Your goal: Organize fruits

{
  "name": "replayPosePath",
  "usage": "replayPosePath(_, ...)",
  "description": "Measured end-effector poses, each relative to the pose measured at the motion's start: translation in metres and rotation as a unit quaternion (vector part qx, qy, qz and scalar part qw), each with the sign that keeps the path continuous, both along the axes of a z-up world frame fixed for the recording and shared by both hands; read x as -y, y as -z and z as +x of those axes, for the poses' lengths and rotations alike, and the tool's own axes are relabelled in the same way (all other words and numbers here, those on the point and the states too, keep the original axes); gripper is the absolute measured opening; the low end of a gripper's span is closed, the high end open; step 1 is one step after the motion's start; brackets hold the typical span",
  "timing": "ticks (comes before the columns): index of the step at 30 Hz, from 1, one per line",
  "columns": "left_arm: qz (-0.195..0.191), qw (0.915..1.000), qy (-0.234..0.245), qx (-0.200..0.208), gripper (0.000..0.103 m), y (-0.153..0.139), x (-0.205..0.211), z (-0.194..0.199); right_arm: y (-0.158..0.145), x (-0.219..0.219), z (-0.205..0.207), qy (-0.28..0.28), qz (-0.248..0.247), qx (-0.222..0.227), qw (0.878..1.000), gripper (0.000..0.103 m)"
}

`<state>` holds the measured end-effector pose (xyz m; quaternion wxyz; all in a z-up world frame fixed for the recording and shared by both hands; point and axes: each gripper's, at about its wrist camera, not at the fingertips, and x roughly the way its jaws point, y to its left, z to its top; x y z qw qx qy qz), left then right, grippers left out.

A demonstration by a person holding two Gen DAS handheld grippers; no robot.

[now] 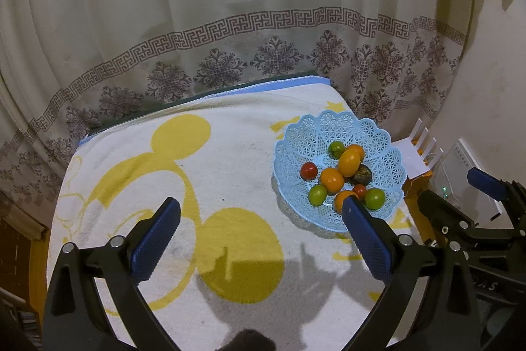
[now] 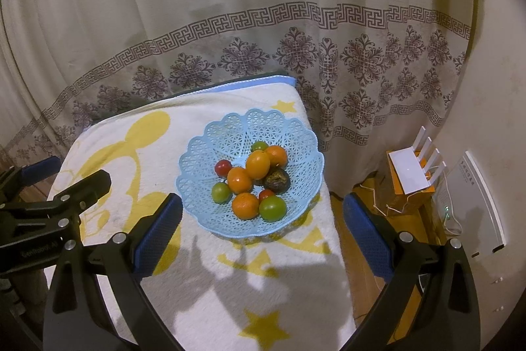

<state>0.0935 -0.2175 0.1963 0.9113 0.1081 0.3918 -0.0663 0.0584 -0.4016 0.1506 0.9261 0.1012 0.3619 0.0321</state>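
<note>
Fruits: you had all of them lying in the blue lattice basket (image 2: 197, 160), which sat on the white and yellow blanket (image 2: 210, 291) near its right edge; none lay loose on the cloth.
Contents: you could count four orange ones, with one at the front (image 2: 245, 205) and one at the middle (image 2: 239, 179); three green ones, the largest (image 2: 273, 208) at the front right; two small red ones, one (image 2: 222, 168) on the left; and a dark wrinkled fruit (image 2: 278, 180) on the right.
Left gripper (image 1: 261, 214): you held it wide open and empty above the blanket, left of the basket, its right pad (image 1: 366, 242) overlapping the basket's near rim in its own view.
Right gripper (image 2: 263, 213): you held it spread wide and empty too, raised above the basket's near side, touching nothing.
Step in hand: as I judged it, you were either at the start, before a first pick, or at the end with everything gathered; the pictures alone could not settle which.
Next move: if you meant to sort, the front fruits were the easiest reach for the right gripper. You needed to come down around one fruit only, since they touched one another, and close gently.
Risk: round fruit packed this tightly was likely to roll once a neighbour was nudged.
</note>
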Motion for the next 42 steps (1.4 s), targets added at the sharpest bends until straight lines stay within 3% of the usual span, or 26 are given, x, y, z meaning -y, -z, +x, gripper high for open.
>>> replayPosePath(42,0.017,0.9997,0.002,-0.018,0.098,0.026,0.0,0.039,0.028,0.003,0.038,0.005,0.002,-0.047,0.999,0.099)
